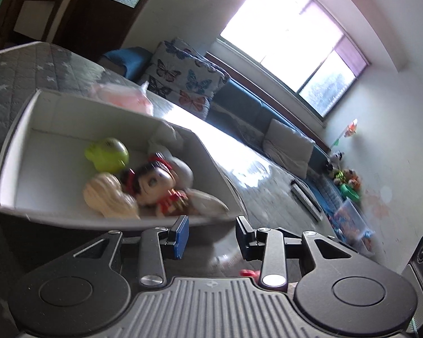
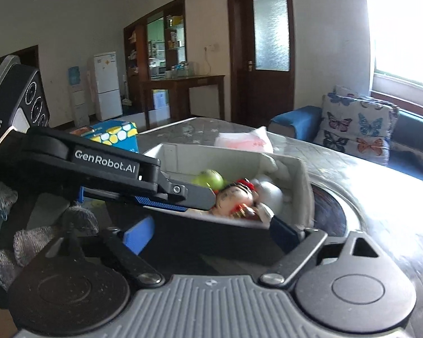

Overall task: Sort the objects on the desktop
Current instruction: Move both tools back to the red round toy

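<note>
The toys (image 1: 155, 180) sit in the white box (image 1: 19, 146); right gripper (image 2: 211, 233) is wide and empty, left gripper (image 1: 211, 233) half open and empty, so back away slowly

box (image 1: 19, 152): centre-left of the left wrist frame, on the table (image 1: 268, 197)
doll (image 1: 158, 183): in the box, lower right
round toy (image 1: 107, 155): in the box, upper left of the doll
plastic bag (image 1: 124, 98): behind the box
sofa (image 1: 239, 98): beyond the table

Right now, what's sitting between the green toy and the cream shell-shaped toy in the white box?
Nothing: in the left wrist view the green toy and cream shell toy nearly touch on the white box floor; the doll lies beside them.
</note>
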The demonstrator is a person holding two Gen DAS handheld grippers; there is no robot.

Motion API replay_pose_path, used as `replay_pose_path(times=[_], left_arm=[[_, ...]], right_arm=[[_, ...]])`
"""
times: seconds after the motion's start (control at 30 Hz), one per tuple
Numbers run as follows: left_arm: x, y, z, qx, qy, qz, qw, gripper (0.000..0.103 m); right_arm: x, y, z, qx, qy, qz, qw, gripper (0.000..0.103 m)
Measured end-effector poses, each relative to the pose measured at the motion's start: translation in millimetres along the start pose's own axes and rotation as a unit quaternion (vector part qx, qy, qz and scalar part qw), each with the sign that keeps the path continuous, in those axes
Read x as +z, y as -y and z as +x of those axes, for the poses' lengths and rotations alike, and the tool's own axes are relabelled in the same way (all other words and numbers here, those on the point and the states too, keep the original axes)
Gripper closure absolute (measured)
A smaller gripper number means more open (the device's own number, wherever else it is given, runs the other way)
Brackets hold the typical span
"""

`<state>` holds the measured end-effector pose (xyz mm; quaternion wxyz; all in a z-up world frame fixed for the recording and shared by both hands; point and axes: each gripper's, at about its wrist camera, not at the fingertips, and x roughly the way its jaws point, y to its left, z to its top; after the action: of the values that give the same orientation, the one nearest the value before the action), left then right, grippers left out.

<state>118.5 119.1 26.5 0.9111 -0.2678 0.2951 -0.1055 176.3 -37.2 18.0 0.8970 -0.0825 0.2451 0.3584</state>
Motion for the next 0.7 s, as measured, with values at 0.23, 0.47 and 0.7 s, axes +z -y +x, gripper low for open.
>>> replay_pose_path(times=[0.23,0.47,0.7], left_arm=[[-29,13,13,-0.014,-0.033,0.007,0.9993,0.064],[-51,24,28,-0.028,-0.066,0.011,0.9974,0.064],[-58,34,41,-0.045,-0.086,0.015,0.9952,0.064]], right_arm=[[-37,10,-27,-0.045,-0.011,0.013,0.999,0.002],[-63,30,-34,-0.074,-0.029,0.042,0.996,0.001],[-76,45,-24,-0.078,-0.036,0.075,0.993,0.002]])
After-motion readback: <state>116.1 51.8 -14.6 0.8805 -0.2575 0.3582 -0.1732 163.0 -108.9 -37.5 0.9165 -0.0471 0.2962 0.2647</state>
